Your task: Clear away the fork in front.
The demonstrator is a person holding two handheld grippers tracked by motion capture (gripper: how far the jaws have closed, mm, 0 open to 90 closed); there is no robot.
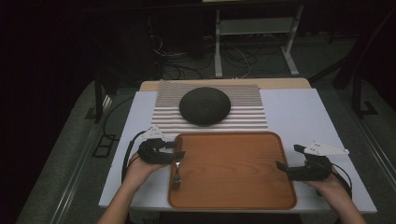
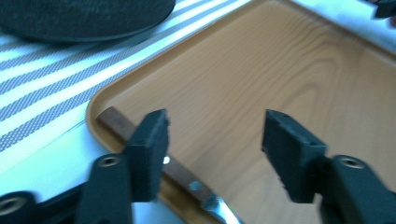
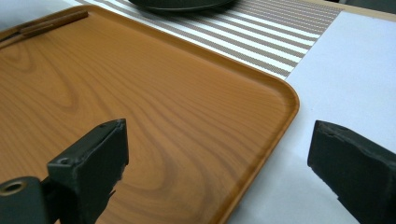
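Observation:
A wooden tray [image 1: 233, 177] lies on the white table in front of me. A fork [image 1: 177, 174] with a wooden handle rests just inside its left rim, tines toward me. My left gripper [image 1: 177, 149] hovers open over the fork's handle end. In the left gripper view the fork [image 2: 120, 123] runs behind the left jaw, and the gripper [image 2: 215, 140] holds nothing. My right gripper [image 1: 289, 157] stands open at the tray's right rim. In the right gripper view its jaws [image 3: 219, 154] straddle the tray's rim [image 3: 275, 126], empty.
A dark domed object [image 1: 204, 105] sits on a striped mat [image 1: 252, 116] behind the tray. White table surface [image 1: 299, 116] shows to the right of the mat. Beyond the table are cables and a white frame on the floor.

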